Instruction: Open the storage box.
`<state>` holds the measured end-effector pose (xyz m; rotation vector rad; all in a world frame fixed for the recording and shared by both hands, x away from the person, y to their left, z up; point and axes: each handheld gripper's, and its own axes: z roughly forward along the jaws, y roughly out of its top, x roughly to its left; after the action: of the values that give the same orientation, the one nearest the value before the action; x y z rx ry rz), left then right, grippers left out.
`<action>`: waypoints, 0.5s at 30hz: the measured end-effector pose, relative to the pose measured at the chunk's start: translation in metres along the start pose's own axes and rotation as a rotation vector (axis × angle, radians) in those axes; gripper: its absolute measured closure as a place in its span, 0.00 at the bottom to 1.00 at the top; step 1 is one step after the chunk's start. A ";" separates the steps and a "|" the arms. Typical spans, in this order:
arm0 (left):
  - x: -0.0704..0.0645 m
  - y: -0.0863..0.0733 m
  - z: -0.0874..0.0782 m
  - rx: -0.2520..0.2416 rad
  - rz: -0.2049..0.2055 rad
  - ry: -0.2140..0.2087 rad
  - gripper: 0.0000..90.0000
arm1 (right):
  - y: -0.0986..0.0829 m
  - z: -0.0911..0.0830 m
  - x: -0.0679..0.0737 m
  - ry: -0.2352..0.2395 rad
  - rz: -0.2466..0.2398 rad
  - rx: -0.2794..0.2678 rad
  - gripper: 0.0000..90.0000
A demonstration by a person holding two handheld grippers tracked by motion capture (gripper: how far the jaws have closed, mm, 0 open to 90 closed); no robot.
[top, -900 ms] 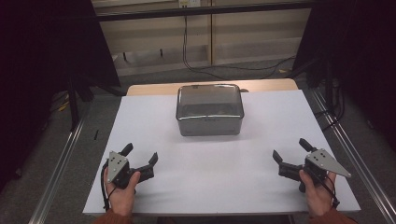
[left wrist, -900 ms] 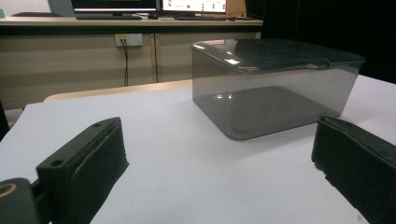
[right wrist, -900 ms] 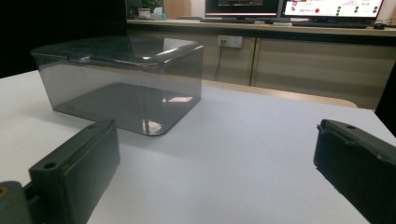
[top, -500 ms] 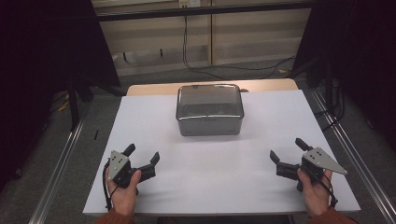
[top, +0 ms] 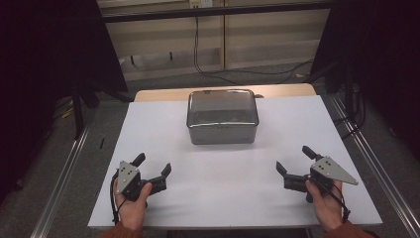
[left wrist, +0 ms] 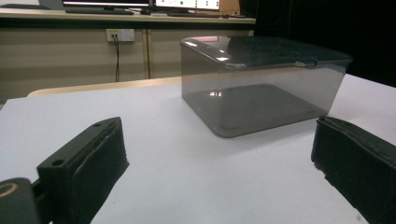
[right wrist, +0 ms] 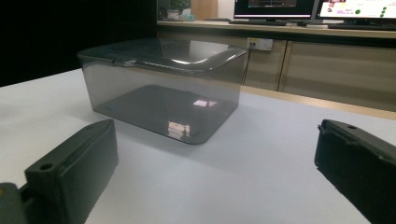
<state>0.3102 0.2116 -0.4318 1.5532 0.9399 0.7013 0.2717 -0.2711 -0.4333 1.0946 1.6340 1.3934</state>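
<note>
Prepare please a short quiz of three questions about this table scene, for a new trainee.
1. True or false: the lid sits closed on the grey box.
2. How do the jaws of the left gripper and the right gripper stand? A) both apart, B) both closed, C) one closed on the box.
3. Fill in: the box stands on the white ____, toward its far edge.

Key: 1 true; 2 A, and neither gripper touches the box; 3 table.

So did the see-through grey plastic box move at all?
No. The see-through grey plastic box sits in the same spot near the white table's far edge.
</note>
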 end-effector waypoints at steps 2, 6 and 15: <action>0.000 -0.001 0.000 0.003 -0.004 0.003 0.03 | 0.000 0.003 0.002 0.004 -0.004 0.003 0.00; -0.001 -0.001 0.002 0.011 0.018 0.006 0.03 | 0.002 0.010 0.006 0.003 -0.022 0.019 0.00; -0.001 -0.002 0.004 0.020 0.013 -0.005 0.03 | 0.006 0.027 0.018 0.079 -0.015 0.021 0.00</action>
<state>0.3127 0.2088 -0.4340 1.5785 0.9369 0.6990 0.2899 -0.2440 -0.4313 1.0489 1.7124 1.4291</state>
